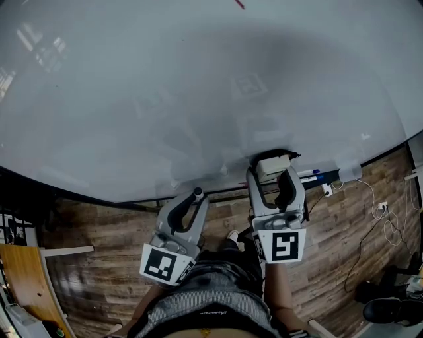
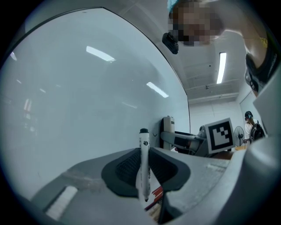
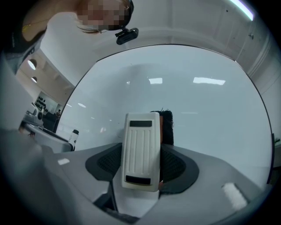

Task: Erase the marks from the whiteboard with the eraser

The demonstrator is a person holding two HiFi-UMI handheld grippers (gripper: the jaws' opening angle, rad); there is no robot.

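Note:
A large whiteboard (image 1: pixel 165 99) fills the head view; a short red mark (image 1: pixel 239 4) shows at its top edge. My right gripper (image 1: pixel 274 173) is shut on a white eraser (image 1: pixel 272 168) with a dark felt side, held near the board's lower edge. In the right gripper view the eraser (image 3: pixel 140 151) stands upright between the jaws, the whiteboard (image 3: pixel 206 110) behind it. My left gripper (image 1: pixel 195 196) is shut on a black-capped marker (image 2: pixel 144 165), which points at the whiteboard (image 2: pixel 79 101).
Markers (image 1: pixel 307 175) lie on the board's tray at the lower right. A power strip (image 1: pixel 381 210) and cables lie on the wooden floor (image 1: pixel 106 228) at the right. A wooden board (image 1: pixel 26 277) leans at the lower left.

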